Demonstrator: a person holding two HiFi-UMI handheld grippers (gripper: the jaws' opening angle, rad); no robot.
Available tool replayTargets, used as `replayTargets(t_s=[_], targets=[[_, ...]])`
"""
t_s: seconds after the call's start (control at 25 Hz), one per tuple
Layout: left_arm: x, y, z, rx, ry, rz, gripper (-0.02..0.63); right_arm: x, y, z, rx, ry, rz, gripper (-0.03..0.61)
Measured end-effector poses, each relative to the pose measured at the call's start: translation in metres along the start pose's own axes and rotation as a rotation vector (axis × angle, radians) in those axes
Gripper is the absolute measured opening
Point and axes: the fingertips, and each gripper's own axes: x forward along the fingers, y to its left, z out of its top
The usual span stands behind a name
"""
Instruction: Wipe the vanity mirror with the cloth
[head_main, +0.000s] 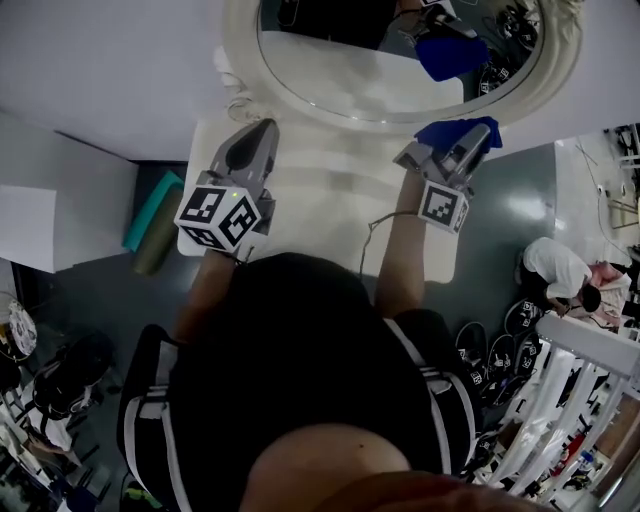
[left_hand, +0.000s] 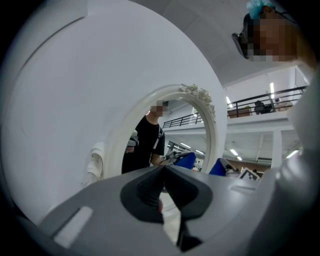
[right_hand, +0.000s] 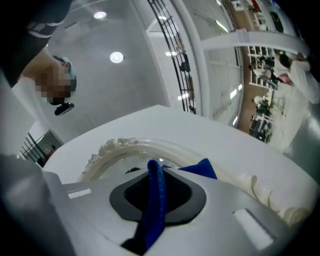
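The oval vanity mirror (head_main: 395, 85) in an ornate cream frame (left_hand: 207, 112) stands at the back of the white vanity top (head_main: 330, 195). My right gripper (head_main: 478, 137) is shut on the blue cloth (head_main: 450, 131), held just below the mirror's lower right rim; the blue cloth (right_hand: 156, 202) runs pinched between its jaws. At the left, my left gripper (head_main: 262, 137) hovers above the vanity top with its jaws together and nothing in them. The left gripper (left_hand: 162, 172) points at the mirror, where the cloth's reflection (left_hand: 187, 160) shows.
A white wall (head_main: 110, 70) rises behind the mirror. A teal roll (head_main: 152, 212) lies on the floor left of the vanity. At the right a person (head_main: 562, 275) crouches on the floor, with white racks (head_main: 575, 400) nearby. The frame has a cream scroll (left_hand: 96, 162) at its base.
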Motion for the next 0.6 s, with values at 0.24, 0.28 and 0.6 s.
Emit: replayTargets(t_s=[0.24, 0.28, 0.6], targets=[[-0.002, 0.006, 0.005, 0.005, -0.011, 0.003, 0.011, 0.059, -0.001, 0.021, -0.131, -0.103, 0.038, 0.034], [-0.003, 0.007, 0.006, 0.005, -0.013, 0.005, 0.011, 0.065, -0.003, 0.02, -0.137, -0.103, 0.037, 0.034], [-0.002, 0.01, 0.011, -0.003, -0.026, 0.021, 0.011, 0.096, -0.006, -0.001, -0.175, -0.06, 0.056, 0.034]])
